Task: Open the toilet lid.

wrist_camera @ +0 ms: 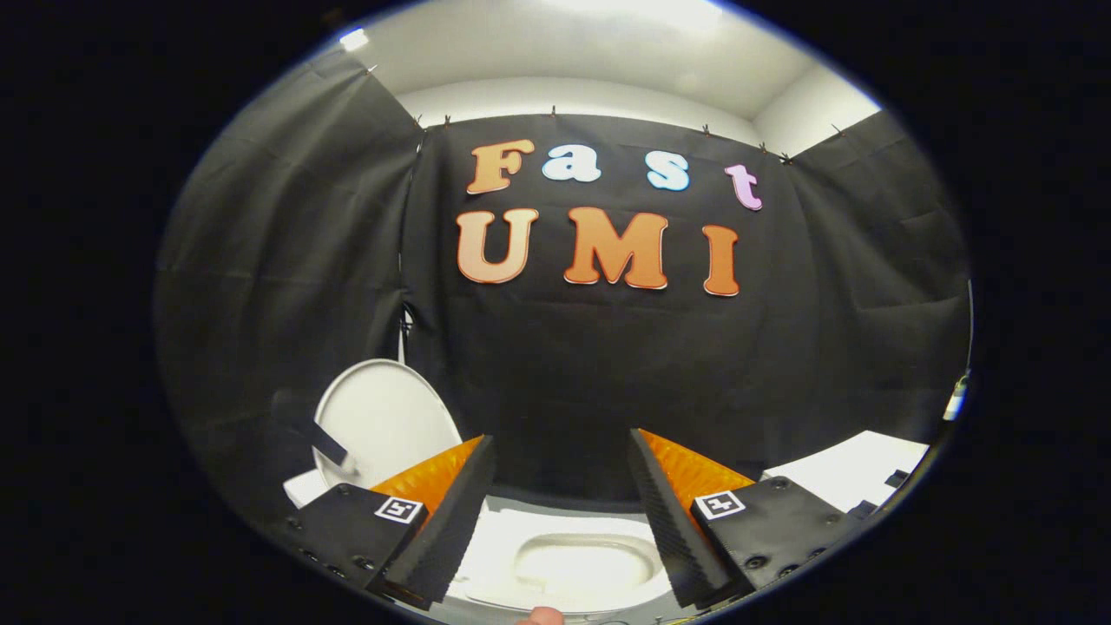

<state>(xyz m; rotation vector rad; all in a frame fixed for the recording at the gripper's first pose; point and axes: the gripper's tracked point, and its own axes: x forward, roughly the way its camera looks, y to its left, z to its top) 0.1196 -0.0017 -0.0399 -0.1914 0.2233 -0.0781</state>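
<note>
Though fingers apart, lid upright beyond.

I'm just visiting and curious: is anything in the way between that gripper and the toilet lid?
Nothing visible is. The toilet lid already stands raised, beyond the fingers and off to one side. The hand-held gripper is open and holds nothing, with the toilet bowl showing between its fingers.
</note>
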